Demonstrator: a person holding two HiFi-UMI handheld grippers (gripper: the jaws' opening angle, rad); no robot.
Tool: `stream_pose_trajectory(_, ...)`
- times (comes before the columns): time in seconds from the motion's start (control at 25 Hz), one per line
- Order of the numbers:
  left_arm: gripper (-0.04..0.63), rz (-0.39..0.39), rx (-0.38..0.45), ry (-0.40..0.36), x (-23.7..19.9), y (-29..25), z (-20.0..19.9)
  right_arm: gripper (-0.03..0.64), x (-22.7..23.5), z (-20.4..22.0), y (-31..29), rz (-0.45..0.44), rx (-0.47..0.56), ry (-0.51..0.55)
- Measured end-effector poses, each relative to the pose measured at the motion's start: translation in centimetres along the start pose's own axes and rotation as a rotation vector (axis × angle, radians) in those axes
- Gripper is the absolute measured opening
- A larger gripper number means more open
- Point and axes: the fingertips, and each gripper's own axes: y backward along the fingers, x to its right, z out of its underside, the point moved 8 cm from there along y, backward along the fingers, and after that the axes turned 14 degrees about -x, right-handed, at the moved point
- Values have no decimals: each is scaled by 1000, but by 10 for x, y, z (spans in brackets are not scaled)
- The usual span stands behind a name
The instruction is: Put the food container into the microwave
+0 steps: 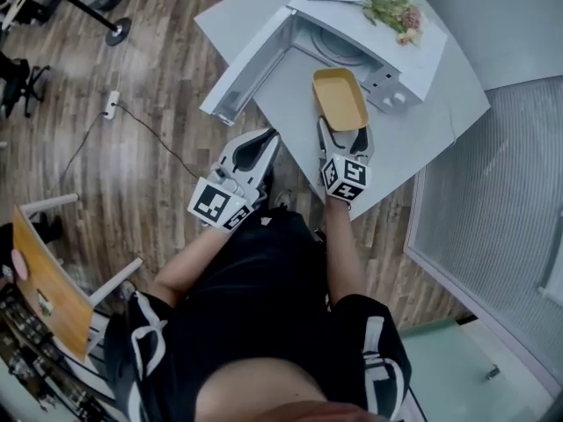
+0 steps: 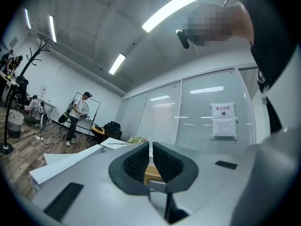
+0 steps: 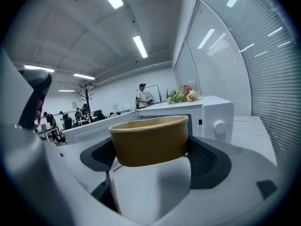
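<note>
- Left hand-held gripper [image 1: 255,148]: jaws pressed together, nothing gripped; short of the microwave [image 1: 369,38], on its door side
- Right hand-held gripper [image 1: 344,136]: clamped on the near end of the food container [image 1: 339,95], which sits just in front of the microwave's open mouth
- Door [image 1: 251,64] stands wide open
- Judgement: container is thin-walled, light and open-topped, and likely flexes under a hard squeeze; grip the end wall below the rim and keep it level
- Unclear: any contents; whether the container touches the bench [image 1: 413,139]; cavity depth, hidden under the microwave's roof, where flowers [image 1: 394,10] lie
</note>
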Motion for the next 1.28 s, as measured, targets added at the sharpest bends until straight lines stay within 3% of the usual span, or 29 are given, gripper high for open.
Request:
stream_pose_trajectory(0.52, 43, 46, -31, 13, -85, -80, 5, 488, 36, -10, -183, 106, -92, -46)
stream_pose_trajectory(1.28, 43, 42, -82, 47, -119, -129, 29, 489, 85, -15, -287, 190, -198, -59)
